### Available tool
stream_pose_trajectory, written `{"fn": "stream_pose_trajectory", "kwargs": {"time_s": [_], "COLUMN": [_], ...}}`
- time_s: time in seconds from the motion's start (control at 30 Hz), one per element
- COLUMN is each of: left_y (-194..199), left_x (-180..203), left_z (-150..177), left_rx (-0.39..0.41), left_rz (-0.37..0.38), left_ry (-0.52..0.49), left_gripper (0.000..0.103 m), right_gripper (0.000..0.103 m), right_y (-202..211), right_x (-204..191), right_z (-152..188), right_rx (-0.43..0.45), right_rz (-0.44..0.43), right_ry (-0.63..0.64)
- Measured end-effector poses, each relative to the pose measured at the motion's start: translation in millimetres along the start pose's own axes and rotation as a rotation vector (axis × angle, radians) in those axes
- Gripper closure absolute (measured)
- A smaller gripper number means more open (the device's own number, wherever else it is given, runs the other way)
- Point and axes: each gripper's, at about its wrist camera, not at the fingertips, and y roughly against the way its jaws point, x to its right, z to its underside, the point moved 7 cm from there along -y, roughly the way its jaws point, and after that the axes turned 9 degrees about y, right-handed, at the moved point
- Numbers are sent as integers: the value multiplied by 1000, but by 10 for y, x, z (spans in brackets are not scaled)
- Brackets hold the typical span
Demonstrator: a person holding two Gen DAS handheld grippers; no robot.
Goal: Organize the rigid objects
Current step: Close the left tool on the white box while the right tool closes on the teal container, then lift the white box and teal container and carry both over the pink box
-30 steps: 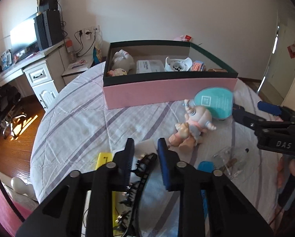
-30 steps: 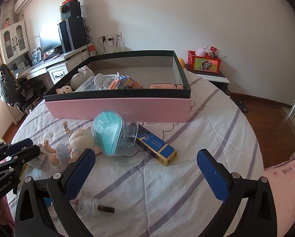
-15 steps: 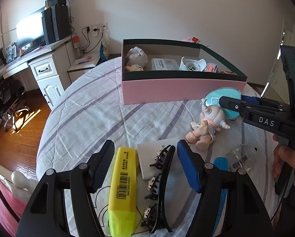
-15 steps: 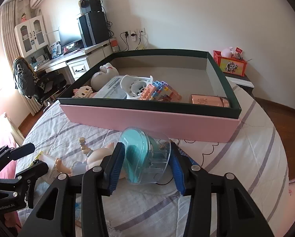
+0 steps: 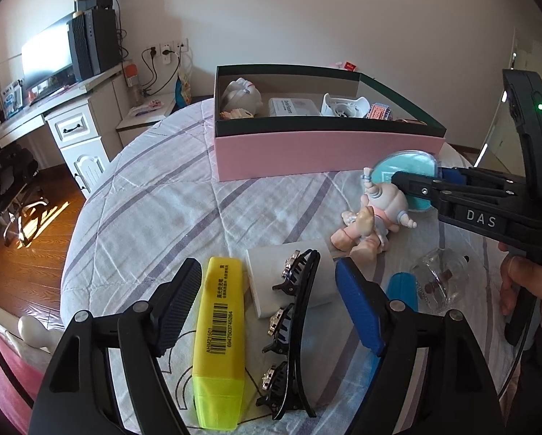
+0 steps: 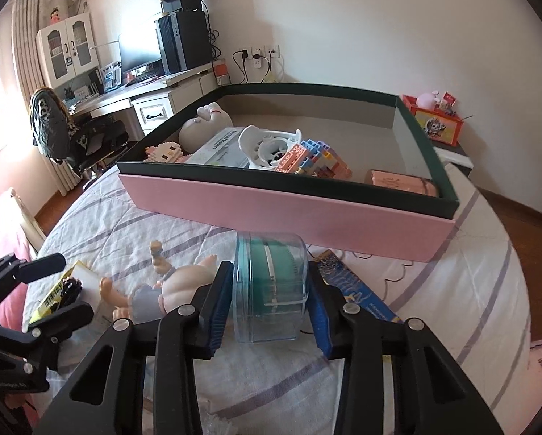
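free: bare quilt (image 5: 169,195) at 10 o'clock | blocked: pink box (image 5: 325,152) at 12, doll (image 5: 376,217) at 2

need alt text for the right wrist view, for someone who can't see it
The right gripper, its jaws just closing, clamps a clear plastic case with a teal insert lying on a striped bedspread. Left of the case lies a small doll, and a blue box lies to its right. Behind them stands a pink box with a dark green rim holding toys.

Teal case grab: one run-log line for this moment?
right claw: closing on teal clear case, pads at its sides | left claw: opening, over yellow highlighter and black hair clip | case not yet in pink box
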Motion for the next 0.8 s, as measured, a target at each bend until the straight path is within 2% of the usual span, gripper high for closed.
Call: {"fn": "stream_pose_trajectory", "kwargs": {"time_s": [0.13, 0.2, 0.43, 0.47, 0.5, 0.6, 0.67, 0.8], "left_y": [50, 19, -40, -41, -42, -18, 16, -61], "left_x": [-71, -73, 105, 109, 97, 74, 115, 178], "left_z": [54, 46, 60, 62, 59, 41, 37, 51], "left_rx": [-11, -23, -46, -44, -38, -34, -36, -47], "left_rz": [-9, -13, -17, -25, -38, -27, 6, -21], "left_ry": [13, 30, 18, 13, 14, 18, 12, -22], "left_gripper": [22, 16, 15, 18, 29, 34, 53, 49], "right_gripper": [64, 64, 64, 64, 64, 64, 64, 64], "right_y": [140, 158, 179, 176, 175, 173, 174, 166], "right_x": [43, 50, 46, 49, 51, 47, 52, 53], "right_z": [111, 150, 192, 201, 209, 217, 221, 224], "right_rx": [5, 0, -6, -8, -8, -9, -6, -7], "right_rz": [37, 30, 11, 7, 3, -4, -7, -11], "right_ry": [2, -8, -14, -17, -21, -27, -29, -33]}}
